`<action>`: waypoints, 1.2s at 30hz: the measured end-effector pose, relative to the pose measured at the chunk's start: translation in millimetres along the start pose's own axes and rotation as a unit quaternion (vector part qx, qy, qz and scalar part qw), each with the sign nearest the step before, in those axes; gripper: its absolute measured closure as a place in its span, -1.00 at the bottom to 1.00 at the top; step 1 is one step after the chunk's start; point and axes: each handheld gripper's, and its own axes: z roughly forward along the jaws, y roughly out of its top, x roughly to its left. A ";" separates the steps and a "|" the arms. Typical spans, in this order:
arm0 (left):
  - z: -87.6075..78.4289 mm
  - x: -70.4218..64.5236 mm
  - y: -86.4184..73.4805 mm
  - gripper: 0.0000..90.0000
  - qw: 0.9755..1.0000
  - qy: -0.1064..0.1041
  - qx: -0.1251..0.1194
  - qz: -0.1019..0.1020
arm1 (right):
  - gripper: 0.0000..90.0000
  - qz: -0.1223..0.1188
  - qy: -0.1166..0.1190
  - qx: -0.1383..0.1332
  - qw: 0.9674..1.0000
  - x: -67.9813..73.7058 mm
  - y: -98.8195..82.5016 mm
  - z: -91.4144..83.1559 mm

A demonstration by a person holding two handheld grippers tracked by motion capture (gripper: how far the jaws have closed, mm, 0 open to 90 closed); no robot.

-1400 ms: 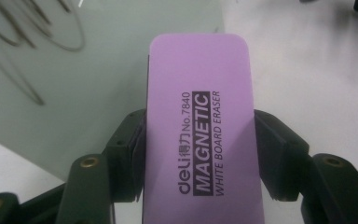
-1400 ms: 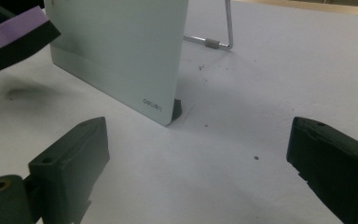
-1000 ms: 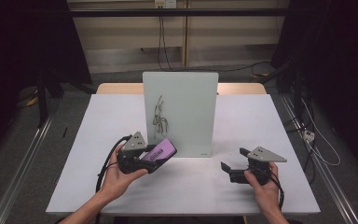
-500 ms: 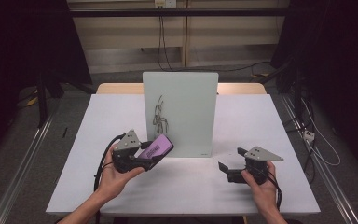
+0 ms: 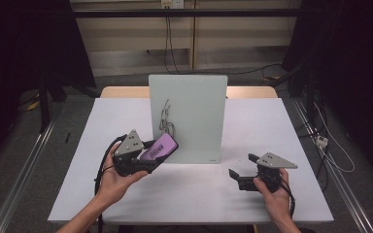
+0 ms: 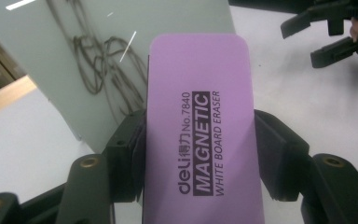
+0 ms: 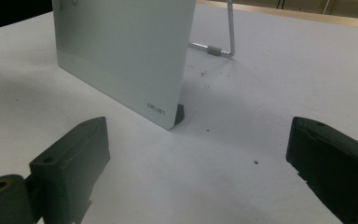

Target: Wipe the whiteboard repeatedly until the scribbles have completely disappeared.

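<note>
Now we hold one purple eraser [image 6: 200, 135] tight in our left gripper's [image 5: 143, 158] jaws, just beside the one board [image 5: 194, 111] with its scribble [image 5: 166, 119]. Next, we think, we press it flat and rub. Our right gripper [image 5: 240, 177] waits on the table [image 5: 77, 160], jaws open, holding nothing.

Each claw, the left claw [image 5: 151, 156] and the right claw [image 5: 237, 176], is a black block with two chunky black jaws showing brass-ringed screw holes, a grey three-cornered plate with small dark holes on top, and a trailing black cable.
</note>
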 end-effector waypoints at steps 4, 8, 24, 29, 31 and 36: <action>-0.6 -0.5 8.3 -0.09 1.000 0.007 0.002 0.014 | -0.87 0.002 -0.001 0.002 1.000 0.0 0.1 0.3; -1.3 1.5 15.3 -0.09 0.999 0.029 -0.007 0.021 | -0.87 0.009 0.003 -0.001 1.000 -0.4 0.0 -0.2; -5.1 30.2 45.1 -0.09 0.999 0.037 -0.019 0.017 | -0.87 0.004 0.002 0.002 1.000 -0.5 -0.5 -0.3; -4.9 38.8 55.3 -0.09 0.998 0.044 -0.028 0.016 | -0.87 0.012 0.007 -0.002 1.000 -1.4 -0.7 -0.3; -6.3 44.0 61.9 -0.09 0.998 0.051 -0.040 0.008 | -0.87 0.011 0.005 -0.004 1.000 -1.9 -0.7 -0.9; -9.3 54.5 76.6 -0.08 0.996 0.062 -0.066 0.003 | -0.87 0.010 0.007 -0.003 1.000 -1.4 -0.7 -0.6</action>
